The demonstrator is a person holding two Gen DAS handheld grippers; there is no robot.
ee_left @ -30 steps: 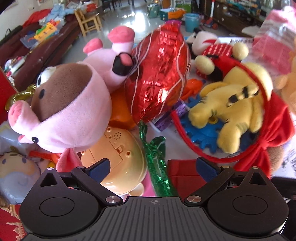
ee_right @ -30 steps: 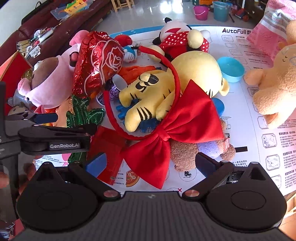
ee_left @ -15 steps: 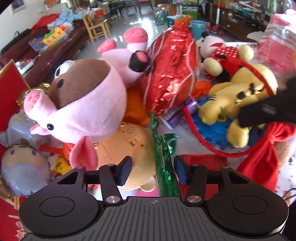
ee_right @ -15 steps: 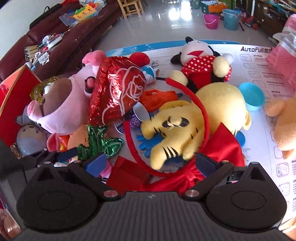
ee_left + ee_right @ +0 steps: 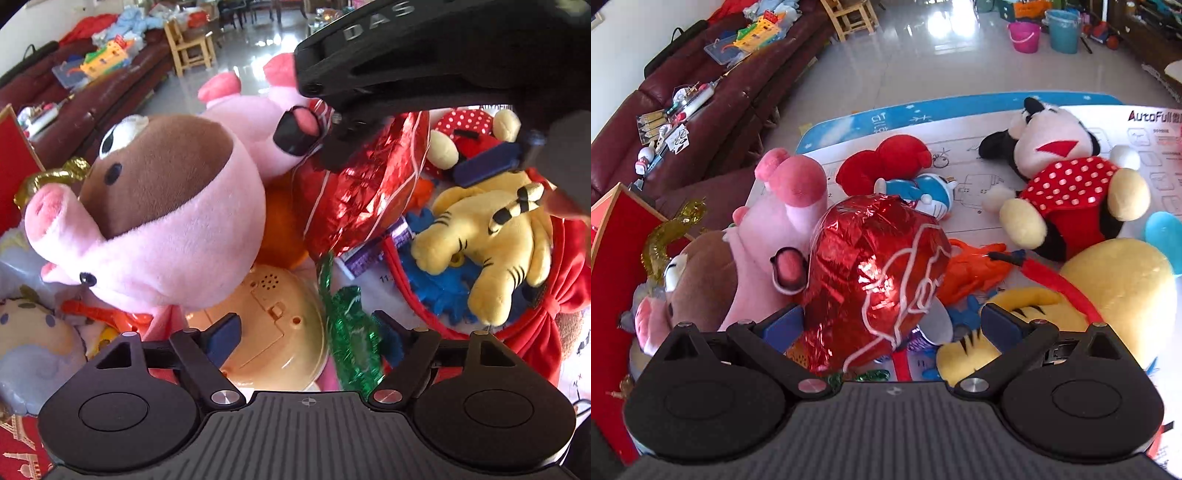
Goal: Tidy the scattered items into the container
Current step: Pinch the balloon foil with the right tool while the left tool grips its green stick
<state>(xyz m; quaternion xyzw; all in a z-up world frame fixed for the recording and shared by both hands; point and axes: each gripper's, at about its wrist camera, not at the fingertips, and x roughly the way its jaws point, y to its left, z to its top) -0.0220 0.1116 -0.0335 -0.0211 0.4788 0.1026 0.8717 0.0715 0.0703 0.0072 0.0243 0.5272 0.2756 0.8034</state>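
Observation:
A red foil rose balloon (image 5: 879,273) lies in the toy pile, and my right gripper (image 5: 892,323) is open with a finger on either side of it, pads not pressing. The balloon's green foil stem (image 5: 351,332) runs down between the fingers of my left gripper (image 5: 306,332), whose jaws are opening; the stem is close to the right pad but not squeezed. A pale orange plastic toy (image 5: 269,328) lies under the left finger. The right gripper (image 5: 410,147) looms across the top of the left wrist view. A red box (image 5: 613,236) stands at the left edge.
A pink pig plush (image 5: 159,221) leans against the balloon's left side. A yellow tiger plush (image 5: 491,236) inside a red bow headband (image 5: 554,306) lies to the right. A polka-dot mouse plush (image 5: 1067,177), a small blue cat figure (image 5: 923,188) and a blue bowl (image 5: 1163,236) lie farther back on the printed mat.
My right gripper has swept left over the tiger to straddle the red balloon, entering the left wrist view. My left gripper narrowed around the green stem, then widened again.

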